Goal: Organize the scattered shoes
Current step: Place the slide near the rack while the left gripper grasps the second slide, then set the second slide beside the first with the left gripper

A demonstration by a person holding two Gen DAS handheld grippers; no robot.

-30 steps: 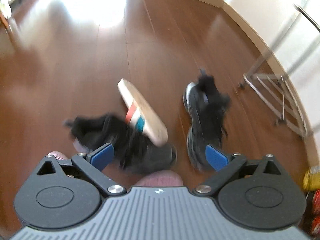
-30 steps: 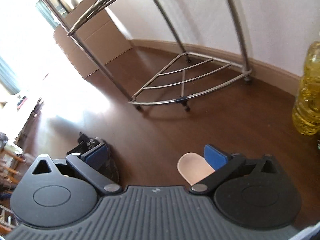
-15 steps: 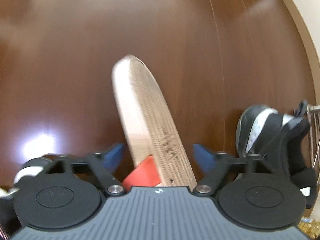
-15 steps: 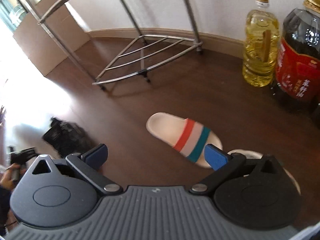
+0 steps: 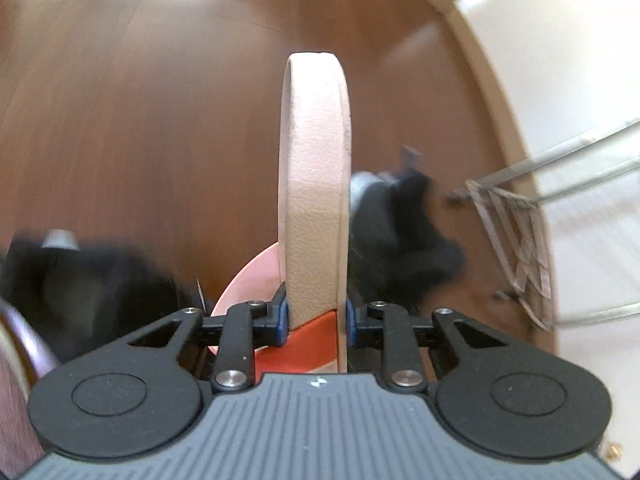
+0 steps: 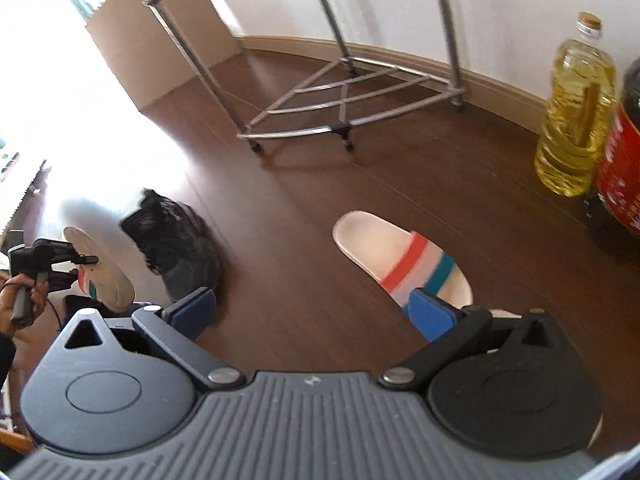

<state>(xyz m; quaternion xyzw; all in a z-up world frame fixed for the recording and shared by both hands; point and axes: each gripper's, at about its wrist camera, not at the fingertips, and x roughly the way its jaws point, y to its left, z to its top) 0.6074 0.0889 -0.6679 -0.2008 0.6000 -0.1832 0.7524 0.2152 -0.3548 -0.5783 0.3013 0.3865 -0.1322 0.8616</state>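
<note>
Clamping down on a striped slide sandal [image 5: 314, 184], my left gripper [image 5: 316, 316] has its blue pads against both sides of the sole, jaws closing on it, with the cream sole standing on edge and running toward twelve o'clock in the left wrist view. An orange strap band shows just below the pads. Over the wooden floor [image 5: 140, 120], one blurred black sneaker [image 5: 400, 232] lies at three o'clock of the held sandal and another black sneaker [image 5: 80, 280] at nine o'clock. A metal rack [image 5: 516, 232] stands by the wall farther toward three o'clock.

My right gripper [image 6: 312, 308] hangs with its jaws wide apart and nothing between them. Its right pad sits just over the heel end of the second striped slide sandal [image 6: 396, 256], which lies flat on the floor, strap up, at one o'clock in the right wrist view. A yellow cooking oil bottle [image 6: 576, 120] and a dark red-labelled bottle [image 6: 624, 168] stand at two o'clock. At nine o'clock I see my left hand [image 6: 20, 296] holding the other gripper.
</note>
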